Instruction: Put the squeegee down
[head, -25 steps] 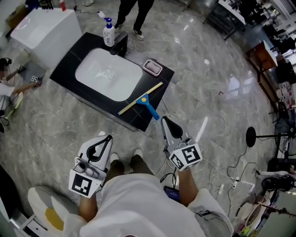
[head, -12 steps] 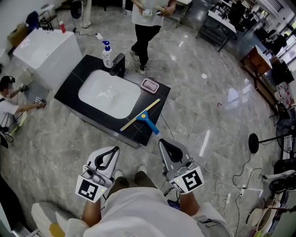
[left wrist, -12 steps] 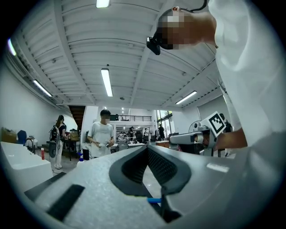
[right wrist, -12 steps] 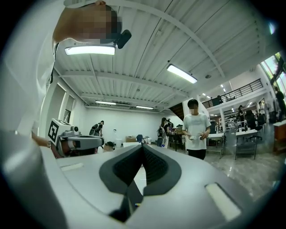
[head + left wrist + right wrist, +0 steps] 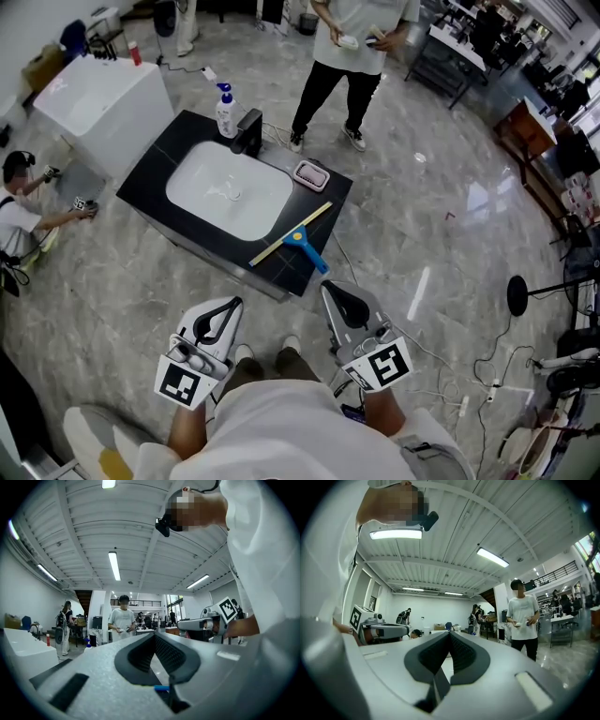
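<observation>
The squeegee (image 5: 292, 235), a long yellow blade with a blue handle, lies across the near right corner of the black counter (image 5: 152, 156), its handle jutting over the edge. Both grippers hang well short of it, close to my body. My left gripper (image 5: 228, 305) points toward the counter, jaws together with nothing between them; the same shows in the left gripper view (image 5: 153, 637). My right gripper (image 5: 330, 290) is shut and empty, seen too in the right gripper view (image 5: 450, 633). Neither touches the squeegee.
A white basin (image 5: 229, 190) is set in the counter, with a black tap (image 5: 248, 132), a spray bottle (image 5: 225, 111) and a pink soap dish (image 5: 310, 174). A person (image 5: 352, 56) stands behind the counter; another (image 5: 19, 220) crouches at left. A white cabinet (image 5: 101, 96) stands far left. Cables (image 5: 450, 375) trail at right.
My right gripper has drawn back from the counter's corner and the squeegee handle toward my body. The squeegee stays on the counter. The person behind the counter has stepped closer. The left gripper barely moved.
</observation>
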